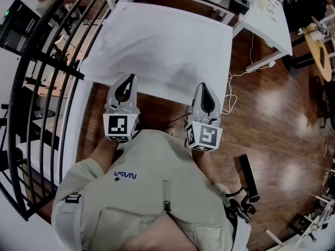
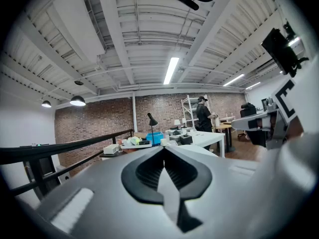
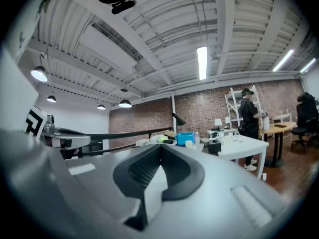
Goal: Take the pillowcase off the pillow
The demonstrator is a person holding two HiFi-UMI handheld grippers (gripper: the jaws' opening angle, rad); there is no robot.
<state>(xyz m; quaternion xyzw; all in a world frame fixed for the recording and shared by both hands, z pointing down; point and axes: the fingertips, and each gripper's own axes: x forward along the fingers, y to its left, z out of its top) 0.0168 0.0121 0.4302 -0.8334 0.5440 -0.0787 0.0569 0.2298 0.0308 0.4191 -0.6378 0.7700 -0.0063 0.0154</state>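
Observation:
The white pillow in its pillowcase (image 1: 167, 46) lies flat on a table straight ahead of me and covers most of its top. My left gripper (image 1: 129, 78) is held over the pillow's near left edge, jaws shut with nothing between them. My right gripper (image 1: 203, 86) is over the near right edge, also shut and empty. Both gripper views look up and outward toward the ceiling and a brick wall. The closed tips of the left gripper (image 2: 163, 148) and of the right gripper (image 3: 159, 146) show there, but the pillow is hidden.
A black metal railing (image 1: 47, 61) curves along the left. Another white table (image 1: 267, 14) stands at the back right, with a white cable (image 1: 235, 82) trailing over the wood floor. Black gear (image 1: 246, 177) lies by my right side. A person (image 2: 203, 114) stands far off.

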